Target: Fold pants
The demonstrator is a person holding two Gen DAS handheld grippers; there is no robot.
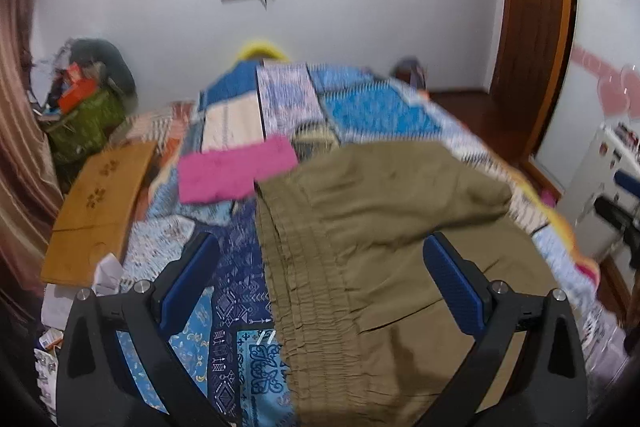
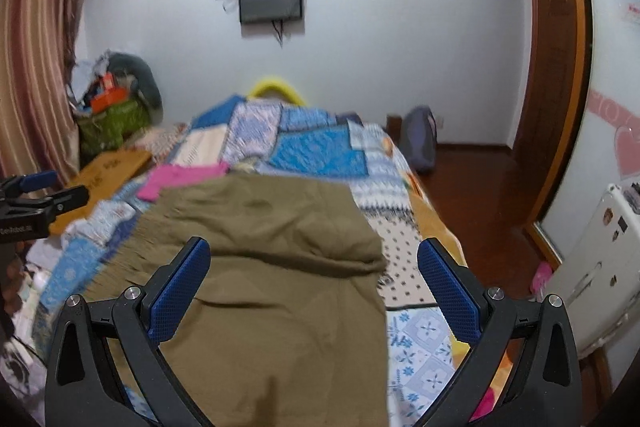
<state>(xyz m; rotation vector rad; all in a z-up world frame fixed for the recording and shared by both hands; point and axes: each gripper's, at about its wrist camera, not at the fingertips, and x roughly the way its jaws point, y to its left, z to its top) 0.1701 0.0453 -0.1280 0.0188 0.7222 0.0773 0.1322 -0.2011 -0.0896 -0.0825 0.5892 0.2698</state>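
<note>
two claws hang over a bed with a blue patchwork quilt. at the bed's left edge lies a brown wooden board. next to it, nearer the middle, is a pink cloth, and its corner touches the far end of the green-brown pants. the pants lie flat on the near part of the bed, folded over, with the crinkly waistband on the left side. the left claw is spread wide and grips nothing, just above the waistband. the right claw is spread wide too, grips nothing, and hangs over the pants by the bed's right edge.
</note>
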